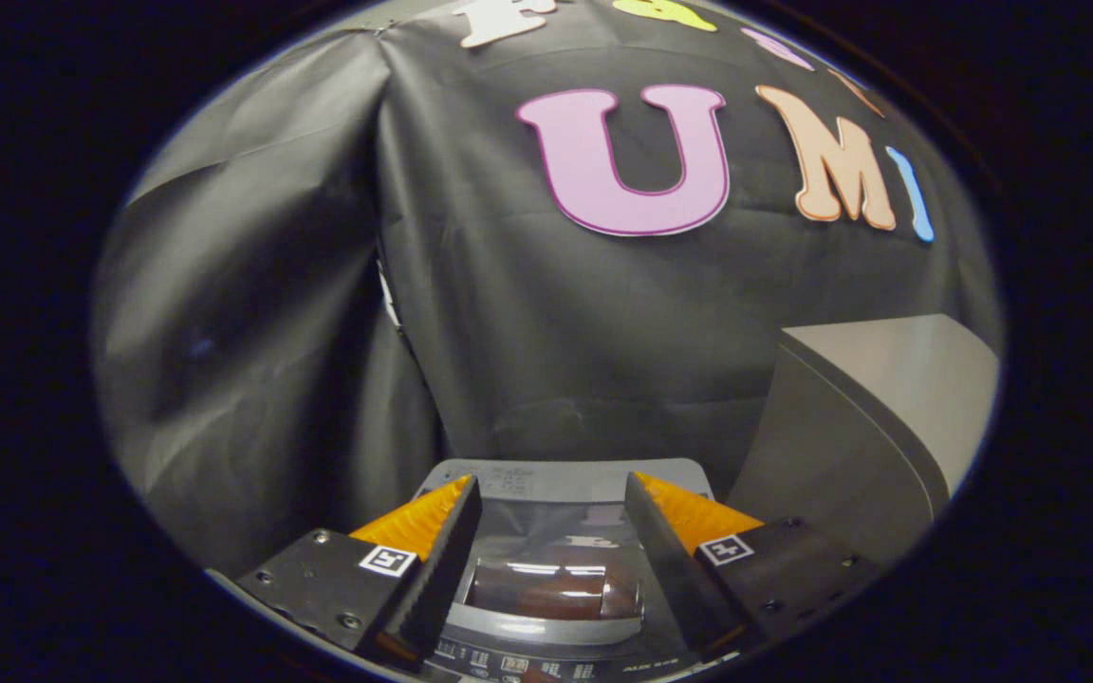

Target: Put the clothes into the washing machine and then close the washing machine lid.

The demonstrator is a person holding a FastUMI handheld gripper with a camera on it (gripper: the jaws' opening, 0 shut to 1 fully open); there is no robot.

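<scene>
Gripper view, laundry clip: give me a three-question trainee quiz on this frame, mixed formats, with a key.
1. True or false: the gripper is clamped on a piece of clothing.
2. Multiple choice: the washing machine lies (A) below and ahead of the fingers, seen between them, (B) behind the grey box, (C) on top of the grey box.
3. Fill in: the grey box stands beside the machine, in front of the booth's black ____.

Key: 1 false, the fingers are open with nothing held; 2 A; 3 cloth wall.

Black cloth wall (546,323) is hanging in creased folds — a grey cabinet (879,417) is standing against it, dimly lit.
</scene>
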